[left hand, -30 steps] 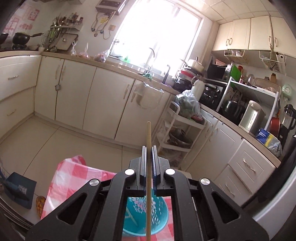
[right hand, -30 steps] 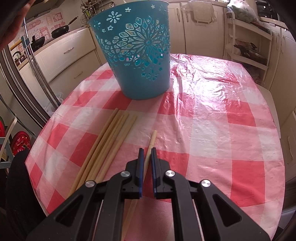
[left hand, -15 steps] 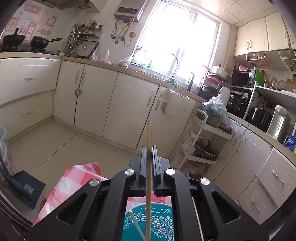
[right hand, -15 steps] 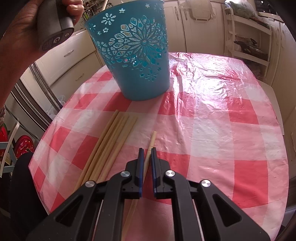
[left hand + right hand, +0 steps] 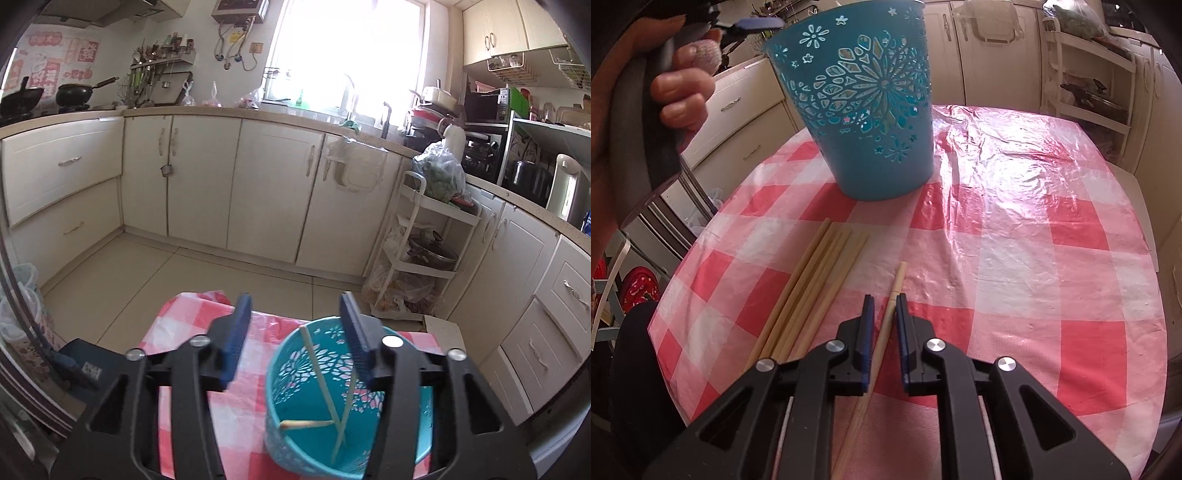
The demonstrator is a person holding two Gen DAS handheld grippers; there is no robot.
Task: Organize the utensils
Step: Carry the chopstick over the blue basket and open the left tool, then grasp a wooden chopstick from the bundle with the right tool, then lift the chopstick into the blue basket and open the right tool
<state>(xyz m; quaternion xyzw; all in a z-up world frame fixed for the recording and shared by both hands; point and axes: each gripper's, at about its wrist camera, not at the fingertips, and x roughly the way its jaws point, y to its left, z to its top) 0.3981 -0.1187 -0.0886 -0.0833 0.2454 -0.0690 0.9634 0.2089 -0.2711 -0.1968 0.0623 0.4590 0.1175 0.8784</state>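
Observation:
A teal cut-out basket (image 5: 866,110) stands on the red-checked table (image 5: 1052,258). In the left wrist view my left gripper (image 5: 295,328) is open and empty above the basket (image 5: 295,446), which holds chopsticks (image 5: 321,376). Its blue tip and the hand holding it show at the top left of the right wrist view (image 5: 759,25). My right gripper (image 5: 884,314) is low over the table, jaws slightly apart around a single chopstick (image 5: 888,321) without pinching it. A bundle of several chopsticks (image 5: 812,291) lies just left of it.
Kitchen cabinets (image 5: 207,184) run along the walls beyond the table. A white rack (image 5: 417,258) with a lidded pot stands at the right. A dark blue object (image 5: 85,365) sits by the table's left edge.
My left gripper opened and let go of the chopstick, which dropped into the basket. My right gripper's jaws widened slightly around the single chopstick on the table.

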